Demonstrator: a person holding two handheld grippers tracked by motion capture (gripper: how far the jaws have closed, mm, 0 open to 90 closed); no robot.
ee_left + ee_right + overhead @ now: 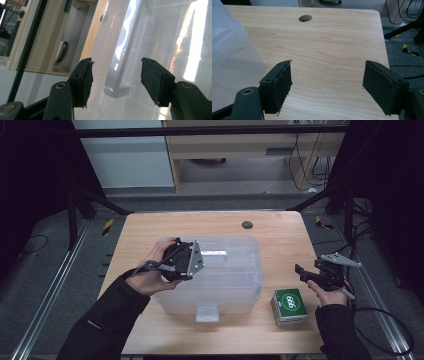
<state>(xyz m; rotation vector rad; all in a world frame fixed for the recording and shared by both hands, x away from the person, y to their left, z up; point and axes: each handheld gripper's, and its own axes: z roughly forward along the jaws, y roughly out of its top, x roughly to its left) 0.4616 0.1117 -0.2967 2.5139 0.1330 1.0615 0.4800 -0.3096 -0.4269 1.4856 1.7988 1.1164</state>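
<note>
A clear plastic storage box [235,280] with its lid on stands in the middle of the wooden table [280,235]. A white handle [125,50] lies along the lid's top. My left gripper [116,72] is over the lid's left part [199,259], and its jaws stand either side of the handle's end with gaps showing at both pads. At the right edge of the table my right gripper [304,272] is open above bare wood [328,80], with nothing between its jaws. The box's rounded corner [229,57] lies to the left of it.
A small green and white carton [289,306] sits near the front right corner, just in front of my right hand. A round cable hole [247,224] marks the table's far side. A clasp tab [207,312] sticks out from the box's near wall.
</note>
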